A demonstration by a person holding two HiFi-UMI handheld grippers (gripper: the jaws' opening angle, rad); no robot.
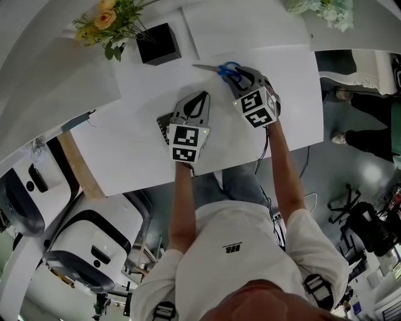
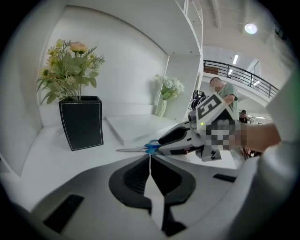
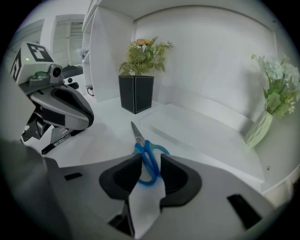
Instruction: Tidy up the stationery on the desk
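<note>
While both arms reach over the white counter (image 1: 138, 150), the right hand-held gripper (image 1: 241, 75) points steeply down at the scissors (image 1: 219, 69). Its jaws stand apart, with the blue handle loops lying between them on the counter. In the right gripper view the pads flank the loops without clamping them, though one pad sits so close to a loop that a light touch cannot be ruled out. From the head view, the scissors lie flat on the far part of the counter, at 12 o'clock of the right hand-held gripper, with the closed blades pointing toward 9 o'clock. The left hand-held gripper (image 1: 200, 95) hovers just beside, at 8 o'clock of the right one. Its jaws are pressed together with nothing between them, and only a thin slit shows in the left gripper view. Its tip aims toward 12 o'clock, near the blades but apart from them. A black planter (image 1: 158, 44) with yellow flowers (image 1: 103, 19) stands at 11 o'clock of the left hand-held gripper, well apart from the scissors. A flat white slab (image 1: 244, 25) lies at 12 o'clock beyond the scissors, and pale flowers (image 1: 326, 9) show at 1 o'clock, farther back. A dark flat thing (image 1: 161, 125) peeks out at 9 o'clock beside the left hand-held gripper, but what it is cannot be told.
</note>
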